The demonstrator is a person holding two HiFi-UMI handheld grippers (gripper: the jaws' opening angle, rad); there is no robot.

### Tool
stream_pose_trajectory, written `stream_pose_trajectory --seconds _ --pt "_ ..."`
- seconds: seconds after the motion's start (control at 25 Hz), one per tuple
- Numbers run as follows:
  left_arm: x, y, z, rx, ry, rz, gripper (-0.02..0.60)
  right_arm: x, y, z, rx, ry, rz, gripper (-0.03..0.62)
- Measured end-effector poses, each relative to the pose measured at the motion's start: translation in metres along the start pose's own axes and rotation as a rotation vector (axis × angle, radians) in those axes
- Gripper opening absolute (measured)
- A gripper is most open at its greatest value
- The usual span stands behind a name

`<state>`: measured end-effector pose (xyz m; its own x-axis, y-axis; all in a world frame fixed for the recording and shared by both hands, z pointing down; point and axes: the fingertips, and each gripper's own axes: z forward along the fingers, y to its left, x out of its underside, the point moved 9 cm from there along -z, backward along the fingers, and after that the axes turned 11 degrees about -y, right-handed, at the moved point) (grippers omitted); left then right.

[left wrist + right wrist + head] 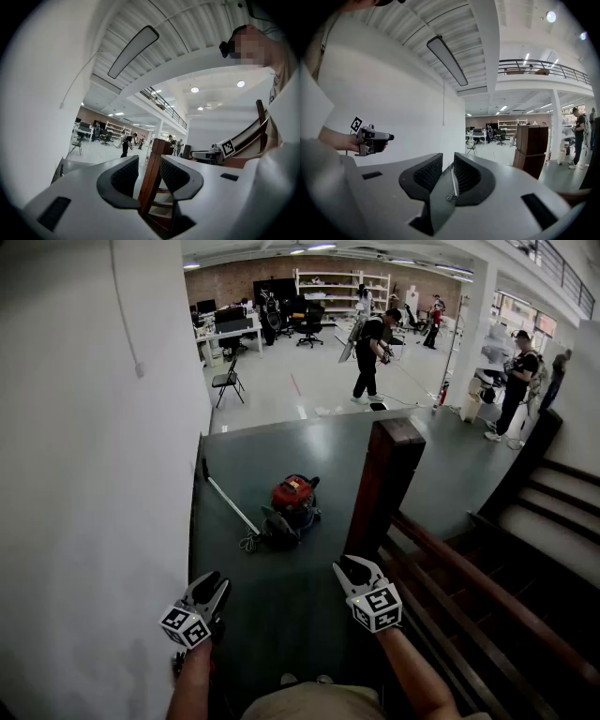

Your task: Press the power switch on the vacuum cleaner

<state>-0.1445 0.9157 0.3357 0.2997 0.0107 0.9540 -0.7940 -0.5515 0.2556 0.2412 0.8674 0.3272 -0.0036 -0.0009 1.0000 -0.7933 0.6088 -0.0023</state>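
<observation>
- Looking down over the landing now, and the wooden newel post [384, 486] stands tall in the middle of it all.
- Vacuum cleaner [292, 505], red on top and black below, sits on the dark floor [281, 442] just left of the post. Its power switch is too small to pick out.
- A long pale wand [232, 504] runs from the vacuum cleaner away from the post, toward the white wall [94, 474].
- Left gripper [216, 585] hovers well left of the post and nearer the person, well apart from the vacuum cleaner. Its jaws stand apart with a clear gap, and nothing is between them.
- Right gripper [353, 564] hangs right by the foot of the post, tipped slightly down. Its jaws are drawn close, only a narrow slit left, and they hold nothing.
- Dark wooden stairs [487, 601] drop away to the right of the post.
- Beyond the post, a person in black [370, 352] stands on the pale workshop floor.
</observation>
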Motion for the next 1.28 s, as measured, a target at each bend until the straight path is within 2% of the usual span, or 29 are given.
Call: stream_pose_trajectory --seconds 0.4,0.64,0.88,1.04,1.28 --pt "0.002 -0.017 0.033 0.017 0.019 0.031 0.133 -0.001 -0.017 0.002 -0.025 -0.017 -0.002 0.081" --pt "0.005 -0.031 0.053 0.021 0.032 0.038 0.133 -0.003 -0.034 0.006 -0.063 -0.054 0.108 0.101" --pt "0.007 -0.039 0.069 0.001 0.047 0.068 0.126 0.002 -0.044 0.012 -0.095 -0.051 0.085 0.110" --pt "0.010 -0.022 0.089 -0.008 0.054 0.100 0.006 0.015 -0.058 0.036 -0.108 -0.035 0.116 0.110" --pt "0.018 0.039 0.138 0.005 0.056 0.116 0.005 0.032 -0.088 0.103 -0.106 -0.029 0.085 0.110"
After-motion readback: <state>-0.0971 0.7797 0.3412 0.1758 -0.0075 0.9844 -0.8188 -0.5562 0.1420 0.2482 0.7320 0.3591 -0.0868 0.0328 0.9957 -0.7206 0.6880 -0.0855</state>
